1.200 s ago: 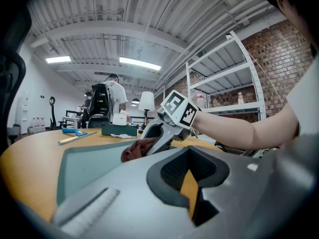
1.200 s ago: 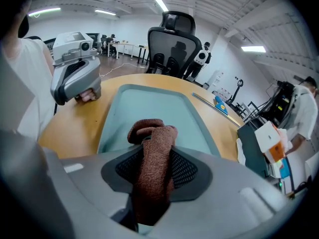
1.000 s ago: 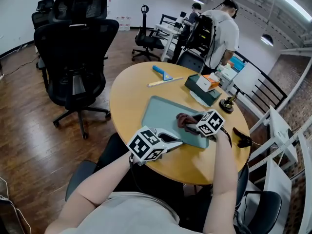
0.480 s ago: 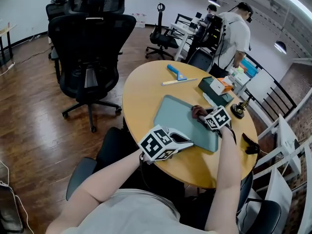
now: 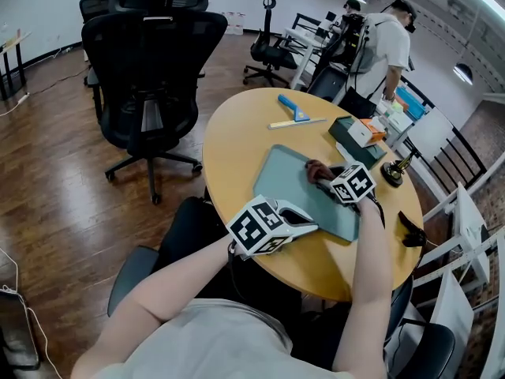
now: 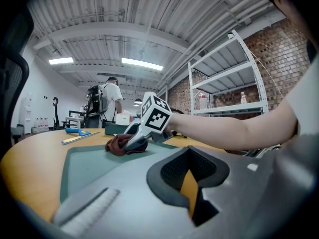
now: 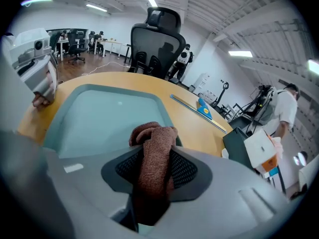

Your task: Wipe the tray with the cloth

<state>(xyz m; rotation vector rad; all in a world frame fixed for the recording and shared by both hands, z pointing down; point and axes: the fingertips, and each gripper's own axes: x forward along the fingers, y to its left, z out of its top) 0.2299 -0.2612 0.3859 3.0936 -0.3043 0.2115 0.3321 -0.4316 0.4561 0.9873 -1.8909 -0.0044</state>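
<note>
Rust-brown terry describes the cloth (image 7: 152, 151). It is bunched and clamped between the jaws of your right tool (image 5: 325, 178), and a wad of it sticks out past the tips. The wad rests on the grey-green tray (image 5: 293, 186), near the rim on your right-hand side. The tray lies flat on the round wooden counter (image 5: 237, 140).

Your left tool (image 5: 304, 224) has its jaws closed to a narrow slit with nothing between them. Its tip sits at the near edge of the tray.

Procedure for the stroke in hand:

1. Press the wad flat so that fabric, not the jaw tips, bears on the tray. Hard tips would likely scrape or skate.
2. Draw the cloth across the open floor of the tray toward the left tool. Use straight, overlapping passes.
3. Run the wad along the inner corner below the raised rim, where residue tends to collect.
4. Brace the near edge with the left tool. The tray looks light and may slide under side load.
5. Hold the clamp firm. If the cloth slackens, stop and re-grip.

The blue scraper (image 5: 293, 110) and the dark box (image 5: 347, 142) lie beyond the tray, so end each far stroke at the rim.
</note>
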